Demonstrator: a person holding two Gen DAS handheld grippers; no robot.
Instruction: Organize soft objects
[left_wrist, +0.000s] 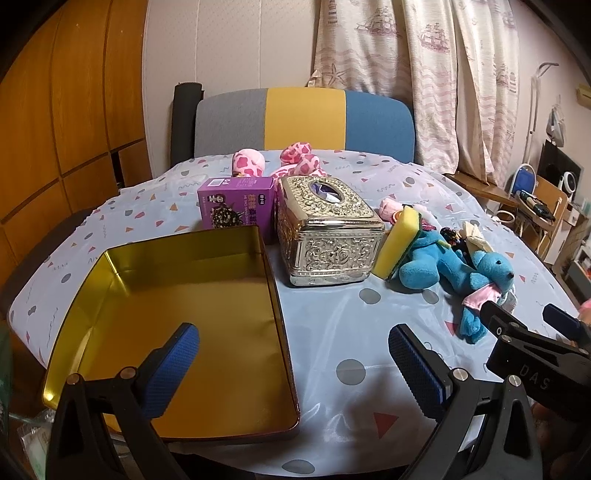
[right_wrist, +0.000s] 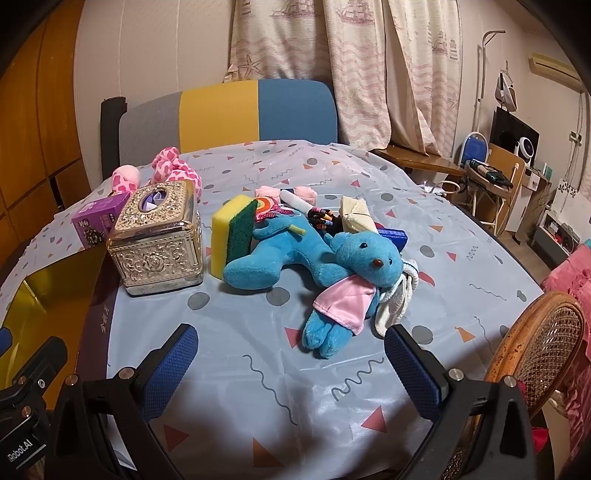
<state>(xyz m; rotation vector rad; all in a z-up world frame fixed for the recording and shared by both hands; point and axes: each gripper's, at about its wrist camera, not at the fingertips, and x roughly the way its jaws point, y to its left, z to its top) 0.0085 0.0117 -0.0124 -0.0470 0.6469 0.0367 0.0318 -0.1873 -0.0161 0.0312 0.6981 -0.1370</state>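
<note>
The gold tin (left_wrist: 177, 332) is sitting open and empty at lower left of the left view, likely waiting to receive the soft things. The left claw (left_wrist: 291, 369) is hovering over its right edge, jaws spread, gripping nothing. The right claw (right_wrist: 291, 369) is also gaping empty; the blue teddy (right_wrist: 332, 273) is lying on the worktop (right_wrist: 258, 369) just above it, mid-frame, beside the sponge (right_wrist: 232, 236).

tin (left_wrist: 177, 295) left | tissue box (left_wrist: 325, 236) middle | plush bear (right_wrist: 332, 266) right

glossy gold tin (left_wrist: 184, 280); embossed shiny metal box (left_wrist: 325, 236); fuzzy plush bear (right_wrist: 332, 262).
</note>
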